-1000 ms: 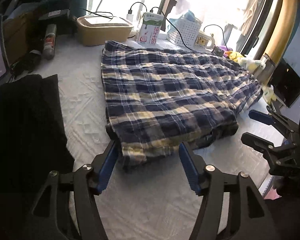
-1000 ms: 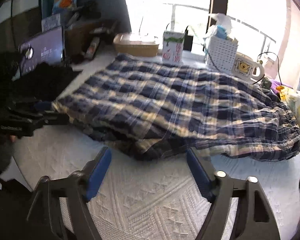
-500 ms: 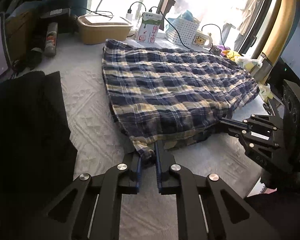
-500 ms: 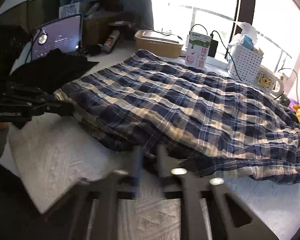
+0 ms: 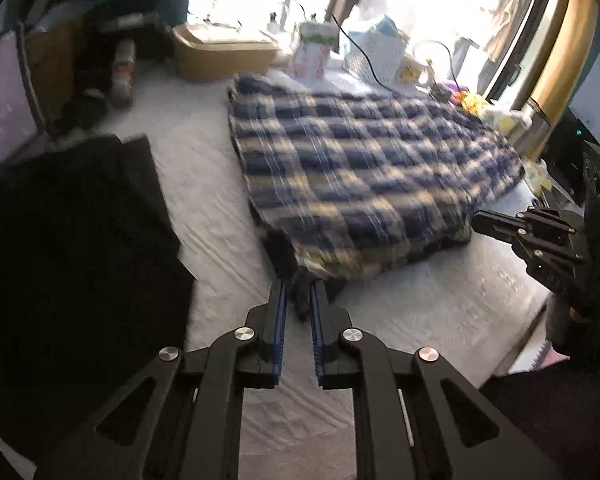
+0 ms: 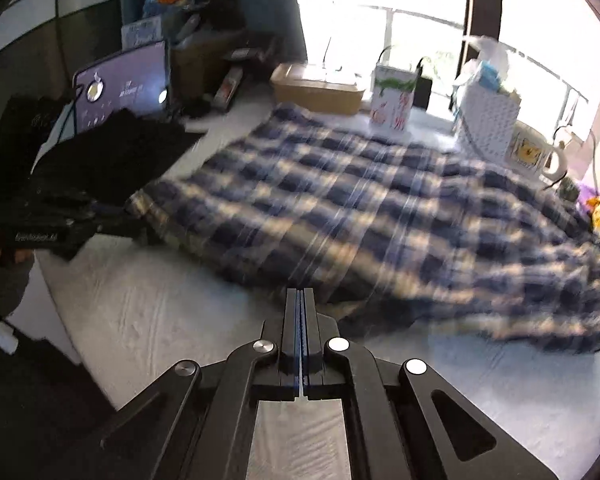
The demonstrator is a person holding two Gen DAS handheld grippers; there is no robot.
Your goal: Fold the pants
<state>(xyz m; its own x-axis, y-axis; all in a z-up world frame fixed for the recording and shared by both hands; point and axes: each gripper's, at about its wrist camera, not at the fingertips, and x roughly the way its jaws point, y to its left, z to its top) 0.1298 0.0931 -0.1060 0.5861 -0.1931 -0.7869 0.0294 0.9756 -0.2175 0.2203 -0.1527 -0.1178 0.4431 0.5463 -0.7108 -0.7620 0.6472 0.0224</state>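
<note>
Plaid pants x1, flat on white counter, near edge toward both grippers. L gripper pinching near corner hem. R gripper pressed fully together at near edge; whether cloth is caught, can't tell. Risk: R grip thin or empty, so edge slips on lift and fold skews. Black garment x1 alongside.

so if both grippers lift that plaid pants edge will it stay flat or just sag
The plaid pants will likely sag: the cloth is thin and wrinkled and bunches where the left gripper pinches its near corner. It probably drapes between that grip and the right gripper, shut at the near edge. It looks light, so it may drag across the white cover.
</note>
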